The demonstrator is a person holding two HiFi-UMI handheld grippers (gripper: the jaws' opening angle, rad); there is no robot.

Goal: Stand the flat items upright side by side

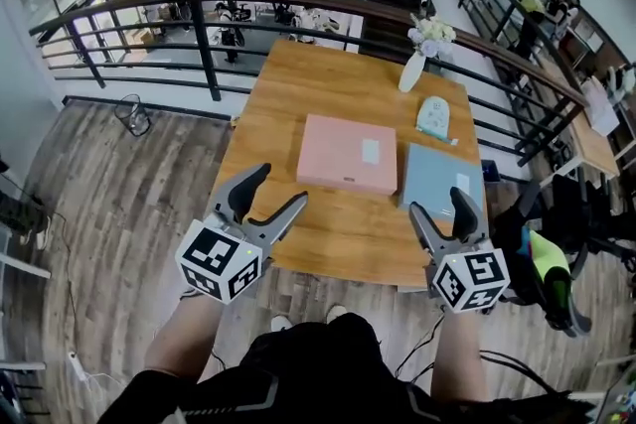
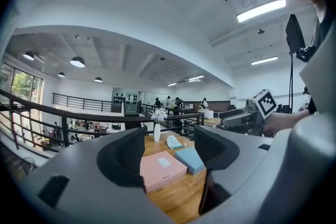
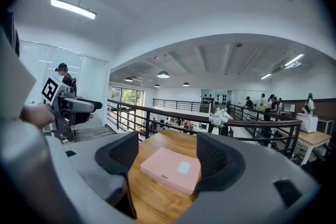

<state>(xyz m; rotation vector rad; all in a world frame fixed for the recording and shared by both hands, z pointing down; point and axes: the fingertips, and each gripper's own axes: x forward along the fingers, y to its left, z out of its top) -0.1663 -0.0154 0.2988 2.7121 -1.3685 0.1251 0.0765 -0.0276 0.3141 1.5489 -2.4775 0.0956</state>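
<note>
A flat pink box [image 1: 347, 154] lies in the middle of the wooden table [image 1: 318, 233], seen too in the left gripper view as the pink box [image 2: 161, 169] and in the right gripper view as the pink box [image 3: 171, 168]. A flat light-blue box [image 1: 439, 180] lies just right of it, the blue box [image 2: 190, 158] showing past the pink one. My left gripper [image 1: 283, 192] hovers open over the table's near left edge. My right gripper [image 1: 440, 206] hangs open near the blue box's front edge. Both hold nothing.
A white vase with flowers [image 1: 416, 60] stands at the table's far end. A small pale-blue and white item [image 1: 433, 117] lies behind the blue box. A dark curved railing [image 1: 199, 35] runs behind the table. A second desk [image 1: 588, 139] stands right.
</note>
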